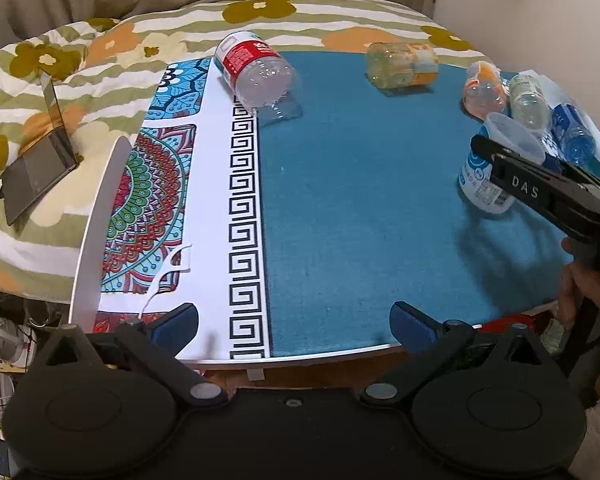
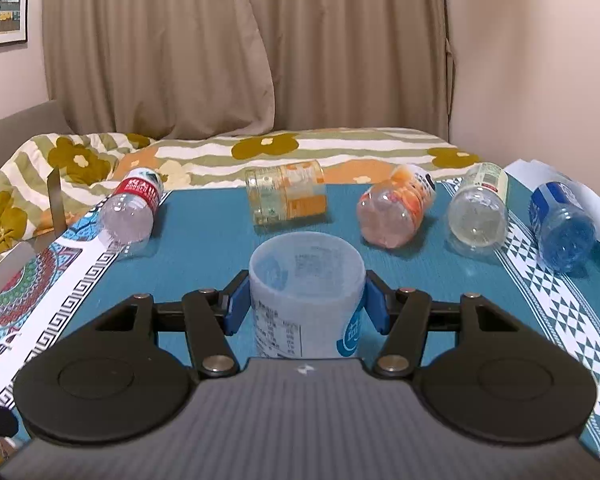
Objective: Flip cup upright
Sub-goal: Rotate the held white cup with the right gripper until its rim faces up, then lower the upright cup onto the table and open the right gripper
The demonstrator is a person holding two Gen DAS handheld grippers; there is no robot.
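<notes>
My right gripper [image 2: 307, 300] clamped the translucent plastic cup [image 2: 306, 280], mouth up, between its blue pads [image 2: 236, 304]. My left gripper [image 1: 294, 322] stood wide apart, holding nothing.

Hidden and cut off
The cup's [image 2: 305, 280] base lay behind the right tongs' [image 2: 305, 300] body; label print was unreadable.

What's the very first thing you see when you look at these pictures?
The frosted cup stands out first, pinched between the blue jaws of the right gripper over the teal tablecloth. Behind it, five empty bottles lie on their sides in a row, from the red-label bottle to the blue bottle.
</notes>
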